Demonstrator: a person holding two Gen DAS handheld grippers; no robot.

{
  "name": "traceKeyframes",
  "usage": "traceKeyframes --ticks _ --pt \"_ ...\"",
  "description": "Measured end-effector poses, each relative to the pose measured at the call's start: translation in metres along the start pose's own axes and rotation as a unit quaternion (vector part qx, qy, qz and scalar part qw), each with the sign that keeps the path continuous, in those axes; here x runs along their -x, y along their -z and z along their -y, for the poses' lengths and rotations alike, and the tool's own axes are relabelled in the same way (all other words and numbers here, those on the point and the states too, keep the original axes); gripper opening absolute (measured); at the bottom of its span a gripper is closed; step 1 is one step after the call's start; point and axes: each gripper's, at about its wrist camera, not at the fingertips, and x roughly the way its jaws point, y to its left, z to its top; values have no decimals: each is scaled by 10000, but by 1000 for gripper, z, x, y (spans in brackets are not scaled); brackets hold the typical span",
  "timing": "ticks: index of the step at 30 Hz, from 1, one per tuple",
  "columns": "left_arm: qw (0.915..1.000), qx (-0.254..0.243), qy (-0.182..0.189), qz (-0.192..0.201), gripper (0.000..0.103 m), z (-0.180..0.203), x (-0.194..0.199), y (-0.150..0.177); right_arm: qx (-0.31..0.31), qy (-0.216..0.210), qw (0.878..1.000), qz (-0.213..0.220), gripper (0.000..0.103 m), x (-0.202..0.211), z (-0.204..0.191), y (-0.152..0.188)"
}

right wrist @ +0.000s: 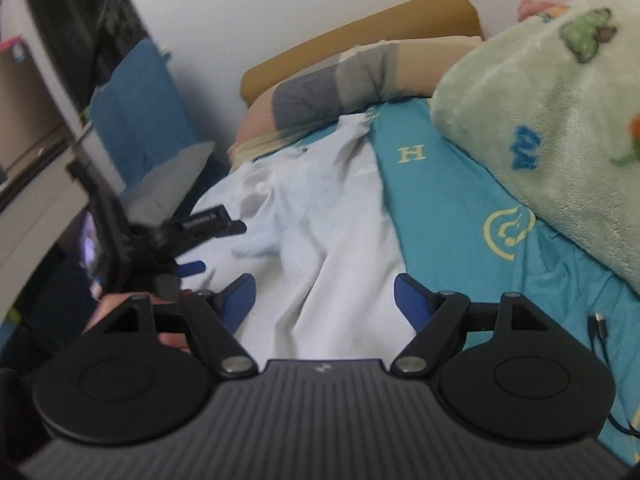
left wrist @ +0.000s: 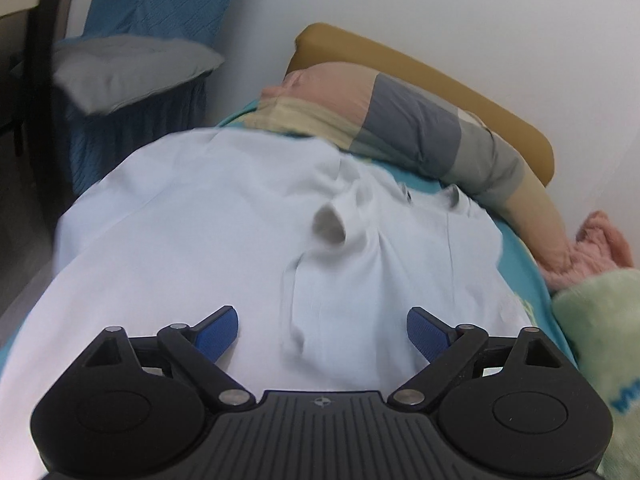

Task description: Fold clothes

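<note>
Pale blue shirt (left wrist: 248, 240) lies rumpled on the teal bed sheet (right wrist: 452, 216), its length running away from both grippers toward the pillow (left wrist: 420, 128). Left gripper (left wrist: 322, 334) and right gripper (right wrist: 325, 300) hover over its near end, fingers apart, holding nothing.

The pale blue cotton garment (left wrist: 224, 240) runs under the body of the left hand-held gripper (left wrist: 322, 330), so its near hem is hidden, and its far edge is smeared by motion blur. In the right wrist view the garment's near end likewise disappears beneath the right hand-held gripper (right wrist: 325, 300). The black cable with a metal plug (right wrist: 600, 330) is cut off by the lower right edge (its other end cannot be seen). The light green fleece blanket (right wrist: 540, 120) leaves the picture on the right.
</note>
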Motion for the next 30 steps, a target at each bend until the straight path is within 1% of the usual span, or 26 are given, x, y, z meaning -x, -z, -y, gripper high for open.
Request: traceKeyframes --ticks 2,4,5,6,7,8,9,10,12,13,14,17,18,19,20,21,23,26,27,28,30 --pt "9997 -156 -21 162 91 6 -18 -8 1 72 10000 42 78 -10 3 -1" --pt "9995 -297 -34 110 87 10 -37 -17 13 144 9999 -13 78 -20 5 1" --pt "9993 -367 -40 83 77 12 -47 -22 19 180 9998 -41 78 -25 7 2" --pt "9988 -465 -112 44 63 15 -55 -24 -5 190 9998 -84 78 -29 8 3" --pt "9981 -577 -195 -4 57 18 -62 -28 -51 182 9997 -138 78 -32 9 4" --pt "9972 -691 -278 -52 38 22 -68 -32 -102 163 9997 -177 78 -35 10 5" --pt "9959 -851 -289 -123 10 27 -73 -38 -152 135 9996 -198 78 -36 11 5" --pt "9942 -1013 -297 -195 3 32 -78 -44 -186 111 9995 -213 78 -37 13 7" --pt "9887 -1329 -664 -212 3 42 -83 -58 -218 78 9995 -217 78 -36 15 9" --pt "9870 -1375 -821 -165 3 44 -83 -66 -235 75 9995 -221 78 -36 16 10" --pt "9853 -1396 -985 -46 3 45 -82 -74 -251 88 9994 -212 78 -35 17 10" --pt "9832 -1320 -1257 105 4 44 -85 -83 -292 141 9993 -158 78 -34 20 9" --pt "9823 -1294 -1346 155 7 43 -87 -85 -276 167 9994 -132 78 -34 20 8" --pt "9840 -1204 -1301 168 11 40 -85 -85 -241 199 9995 -102 78 -33 20 8" --pt "9843 -1158 -1320 174 21 39 -81 -83 -206 232 9995 -72 78 -33 20 7" --pt "9845 -1114 -1341 180 40 37 -77 -82 -171 264 9995 -41 78 -33 19 7" --pt "9895 -980 -1064 2 55 35 -49 -69 -101 328 9994 19 78 -32 19 5" --pt "9946 -776 -636 -270 56 33 -5 -50 -31 358 9993 82 78 -31 18 3" --pt "9956 -707 -494 -360 58 32 9 -43 -15 342 9994 97 78 -30 17 3" --pt "9963 -639 -351 -450 60 31 23 -37 7 325 9994 116 78 -29 16 2" --pt "9955 -551 -67 -768 62 31 65 -12 52 283 9995 157 78 -27 14 0"
